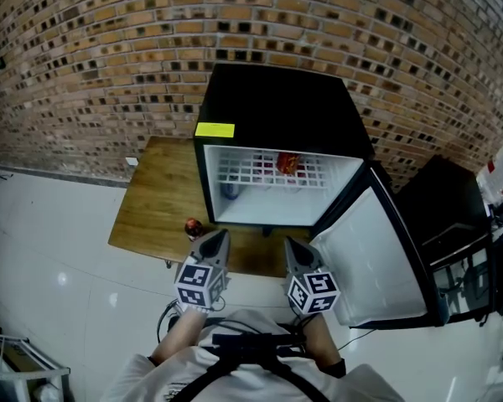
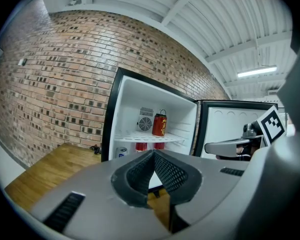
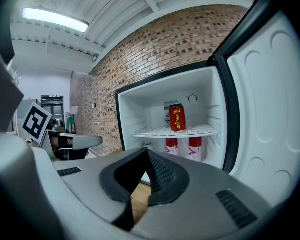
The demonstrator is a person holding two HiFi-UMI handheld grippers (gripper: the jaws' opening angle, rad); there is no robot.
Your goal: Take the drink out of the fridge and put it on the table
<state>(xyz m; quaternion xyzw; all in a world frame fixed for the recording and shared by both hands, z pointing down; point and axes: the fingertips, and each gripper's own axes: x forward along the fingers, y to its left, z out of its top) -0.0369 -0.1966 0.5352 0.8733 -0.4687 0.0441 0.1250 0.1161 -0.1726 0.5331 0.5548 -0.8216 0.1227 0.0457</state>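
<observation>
Left hand-held gripper [image 1: 217,236] and right hand-held gripper [image 1: 292,246] are hovering before the fridge [image 1: 277,107], closed and empty; entering unopened risks toppling the red can [image 1: 287,164] inside.

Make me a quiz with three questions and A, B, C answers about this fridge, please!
1. Where is the red can with yellow writing?
A. on the floor
B. on the wire shelf inside the fridge
C. on top of the fridge

2. What colour is the sticker on the fridge's top?
A. yellow
B. blue
C. pink

3. How is the fridge door?
A. shut
B. taken off
C. swung open

Answers:
1 B: both gripper views show it standing upright on the shelf.
2 A: the head view shows it bright yellow at the top's front left corner.
3 C: the door stands wide to the right, so the white inside shows.
</observation>
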